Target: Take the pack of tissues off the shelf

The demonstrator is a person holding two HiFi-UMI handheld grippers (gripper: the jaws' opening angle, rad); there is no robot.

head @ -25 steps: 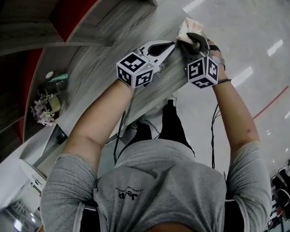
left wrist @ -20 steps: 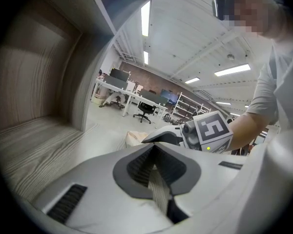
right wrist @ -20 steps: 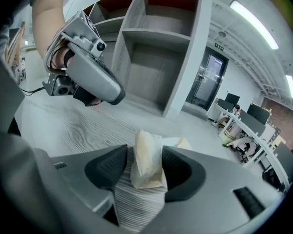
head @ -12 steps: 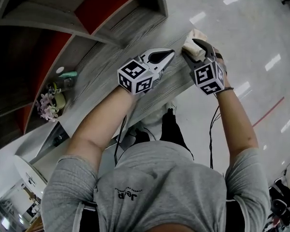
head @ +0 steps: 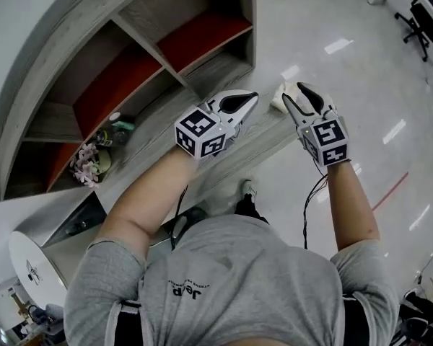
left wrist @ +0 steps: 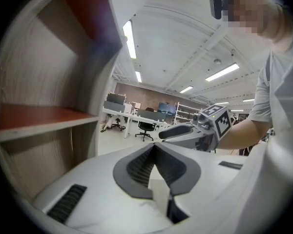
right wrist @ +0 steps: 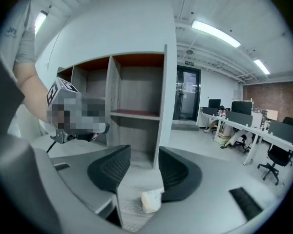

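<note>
Over the wooden shelf, the left gripper is clenched and empty. The right gripper has parted jaws that have just been narrowing and pinch nothing. The pack lies loose below them at the shelf's right end. Best to straddle its middle squarely, then squeeze gently.

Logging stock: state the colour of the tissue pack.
The tissue pack is pale cream, nearly white. It shows best in the right gripper view.

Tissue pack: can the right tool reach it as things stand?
Probably yes. The pack lies bare on the shelf, below the right tool, in the gap of its jaws, which have just been closing but stand apart, touching nothing. Nothing is in the way.
</note>
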